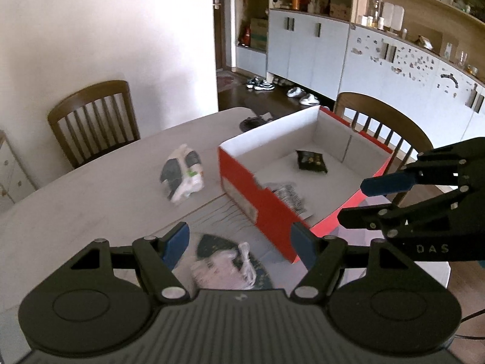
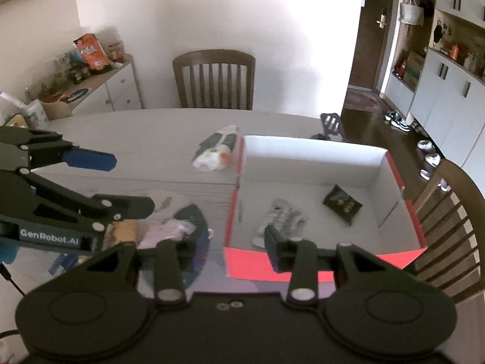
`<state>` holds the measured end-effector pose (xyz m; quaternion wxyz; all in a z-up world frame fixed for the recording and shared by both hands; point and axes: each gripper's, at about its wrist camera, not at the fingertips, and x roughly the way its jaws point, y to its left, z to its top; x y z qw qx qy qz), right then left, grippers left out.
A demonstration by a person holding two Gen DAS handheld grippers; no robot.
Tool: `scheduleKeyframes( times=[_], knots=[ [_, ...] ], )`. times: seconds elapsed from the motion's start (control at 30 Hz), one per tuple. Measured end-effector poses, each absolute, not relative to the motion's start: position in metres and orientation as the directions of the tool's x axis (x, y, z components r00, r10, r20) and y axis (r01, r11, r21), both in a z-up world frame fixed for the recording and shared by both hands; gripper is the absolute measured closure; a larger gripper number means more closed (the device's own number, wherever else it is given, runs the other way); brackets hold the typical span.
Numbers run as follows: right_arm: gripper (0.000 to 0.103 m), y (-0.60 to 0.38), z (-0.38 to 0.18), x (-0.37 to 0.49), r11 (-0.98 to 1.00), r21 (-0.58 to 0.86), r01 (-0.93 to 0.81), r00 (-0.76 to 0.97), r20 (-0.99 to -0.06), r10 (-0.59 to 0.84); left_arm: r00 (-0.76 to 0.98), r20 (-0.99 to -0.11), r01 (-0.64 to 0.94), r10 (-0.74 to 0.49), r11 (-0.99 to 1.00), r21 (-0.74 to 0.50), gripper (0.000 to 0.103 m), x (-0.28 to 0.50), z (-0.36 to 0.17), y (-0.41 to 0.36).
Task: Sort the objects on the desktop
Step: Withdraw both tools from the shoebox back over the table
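A red shoebox point(image 1: 242, 182) point(image 2: 303, 157) with a white inside stands open on the pale table. In it lie a black packet point(image 1: 312, 161) point(image 2: 342, 203) and a silvery packet point(image 1: 288, 195) point(image 2: 282, 218). A white wrapped packet point(image 1: 182, 176) point(image 2: 216, 151) lies on the table left of the box. My left gripper point(image 1: 239, 242) point(image 2: 121, 182) is open and empty, hovering above a pale plastic packet point(image 1: 224, 268) point(image 2: 169, 230) that rests on a dark round disc point(image 1: 212, 242) point(image 2: 195, 221). My right gripper point(image 2: 236, 248) point(image 1: 366, 201) is open and empty over the box's near red edge.
Wooden chairs stand at the far side point(image 1: 94, 121) point(image 2: 213, 75) and at the right end point(image 2: 448, 227) of the table. A brown roll point(image 2: 124, 230) lies near the disc. A white side cabinet point(image 2: 121, 88) loaded with clutter stands at the back left.
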<state>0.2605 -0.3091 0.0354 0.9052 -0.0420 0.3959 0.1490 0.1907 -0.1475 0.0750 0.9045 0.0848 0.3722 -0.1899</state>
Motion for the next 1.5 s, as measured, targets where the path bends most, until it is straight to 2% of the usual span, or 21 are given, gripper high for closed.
scheduleKeyframes(
  times=[0.6, 0.77, 0.87, 1.1, 1.2, 1.23, 1.3, 1.5],
  knots=[
    [0.052, -0.242, 0.028, 0.234, 0.933, 0.004, -0.361, 0.666, -0.699, 0.261, 0.684, -0.698, 0.278, -0.210, 0.961, -0.016, 0.030, 0.142, 0.066, -0.038],
    [0.046, -0.225, 0.022, 0.231, 0.923, -0.025, -0.384, 0.673, -0.692, 0.261, 0.679, -0.707, 0.242, -0.198, 0.970, -0.040, 0.030, 0.129, 0.055, -0.014],
    [0.045, -0.216, 0.017, 0.231, 0.917, -0.030, -0.398, 0.672, -0.690, 0.269, 0.677, -0.711, 0.227, -0.193, 0.973, -0.047, 0.022, 0.122, 0.047, -0.004],
    [0.044, -0.207, 0.001, 0.236, 0.921, -0.008, -0.389, 0.670, -0.690, 0.276, 0.669, -0.709, 0.225, -0.224, 0.970, -0.093, 0.014, 0.110, 0.024, 0.010],
    [0.044, -0.204, -0.008, 0.240, 0.924, 0.000, -0.383, 0.663, -0.696, 0.276, 0.665, -0.710, 0.226, -0.234, 0.968, -0.107, 0.003, 0.107, 0.012, 0.013],
    [0.041, -0.203, -0.011, 0.240, 0.924, -0.004, -0.382, 0.664, -0.697, 0.271, 0.663, -0.712, 0.224, -0.232, 0.969, -0.106, 0.000, 0.107, 0.007, 0.014],
    [0.033, -0.201, -0.018, 0.242, 0.925, -0.010, -0.380, 0.663, -0.700, 0.265, 0.661, -0.714, 0.216, -0.231, 0.970, -0.114, 0.000, 0.106, -0.002, 0.017],
    [0.031, -0.194, -0.037, 0.250, 0.926, -0.027, -0.376, 0.653, -0.716, 0.245, 0.630, -0.750, 0.180, -0.203, 0.977, -0.114, 0.000, 0.108, -0.031, 0.024]
  ],
)
